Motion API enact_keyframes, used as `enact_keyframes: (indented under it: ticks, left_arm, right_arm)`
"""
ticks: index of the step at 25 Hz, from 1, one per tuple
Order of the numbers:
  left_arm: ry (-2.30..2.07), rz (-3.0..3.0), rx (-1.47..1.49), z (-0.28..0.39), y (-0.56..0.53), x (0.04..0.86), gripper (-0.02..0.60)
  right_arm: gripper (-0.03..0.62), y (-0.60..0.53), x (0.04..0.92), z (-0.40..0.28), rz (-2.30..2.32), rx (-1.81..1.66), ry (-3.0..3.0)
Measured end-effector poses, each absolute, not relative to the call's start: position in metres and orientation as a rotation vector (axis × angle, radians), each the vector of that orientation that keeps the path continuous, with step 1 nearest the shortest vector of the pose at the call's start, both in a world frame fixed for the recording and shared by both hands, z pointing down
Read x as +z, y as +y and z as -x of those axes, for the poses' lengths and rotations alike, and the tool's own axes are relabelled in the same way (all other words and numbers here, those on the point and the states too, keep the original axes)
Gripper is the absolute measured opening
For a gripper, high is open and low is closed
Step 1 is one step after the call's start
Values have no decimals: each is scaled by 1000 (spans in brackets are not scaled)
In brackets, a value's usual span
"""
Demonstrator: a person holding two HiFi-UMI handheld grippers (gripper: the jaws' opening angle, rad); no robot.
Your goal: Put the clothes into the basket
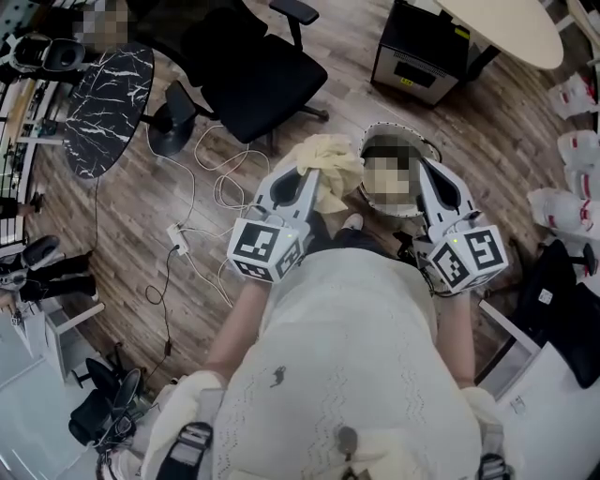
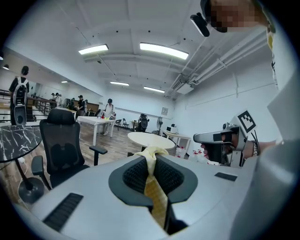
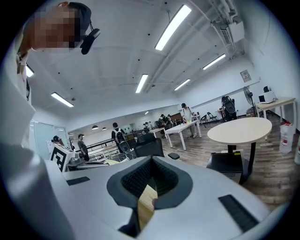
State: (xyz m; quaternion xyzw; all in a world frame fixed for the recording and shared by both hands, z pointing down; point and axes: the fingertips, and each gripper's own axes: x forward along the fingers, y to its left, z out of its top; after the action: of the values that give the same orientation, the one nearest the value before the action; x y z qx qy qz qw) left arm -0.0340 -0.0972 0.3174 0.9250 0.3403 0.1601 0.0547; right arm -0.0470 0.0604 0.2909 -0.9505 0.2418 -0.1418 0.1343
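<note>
Left gripper (image 1: 314, 192) grips cloth (image 1: 330, 157) near the basket (image 1: 412, 131) rim.

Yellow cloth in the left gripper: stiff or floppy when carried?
Probably floppy: the yellow cloth bunches in soft folds beyond the left gripper. Likely light, since only a thin pinched strip between the fingers carries it. It may drape and snag on the basket rim.

Wood floor (image 1: 450, 131), black office chair (image 1: 253, 75), round table (image 1: 511, 28)
</note>
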Motion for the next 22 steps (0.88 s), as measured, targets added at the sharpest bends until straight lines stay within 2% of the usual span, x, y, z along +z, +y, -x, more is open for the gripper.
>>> enact_keyframes:
  ticks: [22]
  left_arm:
    - [1059, -2808, 325, 40, -105, 249, 41]
  right_arm:
    - [9, 86, 249, 69, 2822, -353, 576]
